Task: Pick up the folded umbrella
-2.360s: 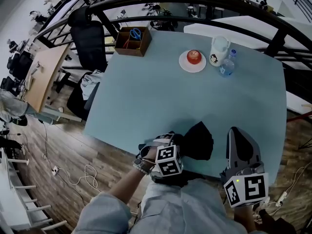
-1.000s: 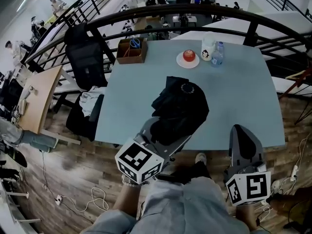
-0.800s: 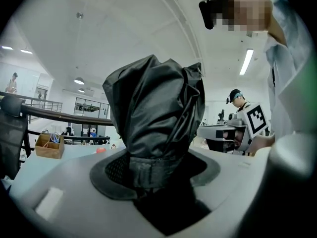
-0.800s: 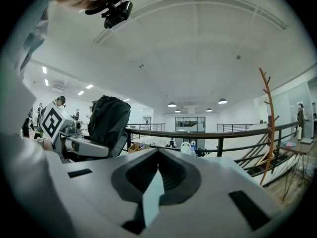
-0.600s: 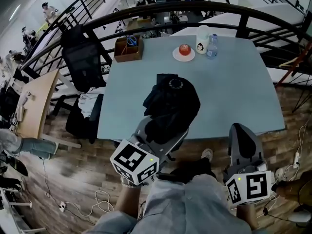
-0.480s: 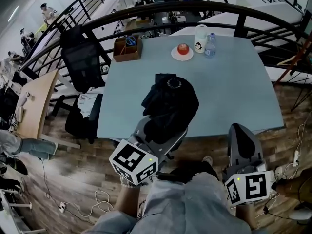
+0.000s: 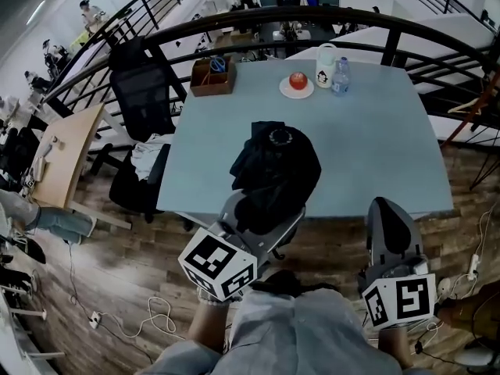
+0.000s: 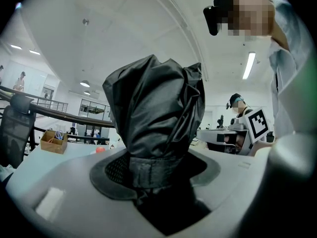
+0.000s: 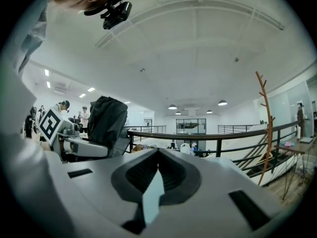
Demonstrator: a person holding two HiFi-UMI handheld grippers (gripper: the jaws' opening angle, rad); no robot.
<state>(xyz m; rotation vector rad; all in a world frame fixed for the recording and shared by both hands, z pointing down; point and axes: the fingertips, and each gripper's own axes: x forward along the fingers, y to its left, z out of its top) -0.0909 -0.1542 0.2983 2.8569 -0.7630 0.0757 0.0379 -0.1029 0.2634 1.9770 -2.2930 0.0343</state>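
Raised off the table (image 7: 375, 131) since the earliest frame, the folded umbrella (image 7: 275, 166) stands upright from the left gripper (image 7: 262, 219), jaws clamped on its strapped lower end, the right gripper (image 7: 388, 219) alongside closed and empty: pickup judged essentially complete.

Pale blue surface (image 7: 375, 131), curved black railing (image 7: 312, 18) behind, wood-plank floor (image 7: 117, 272), black office chair (image 7: 144, 92) and wooden desk (image 7: 66, 151) at left, white ceiling (image 9: 208, 43), strip lights (image 8: 249, 65)
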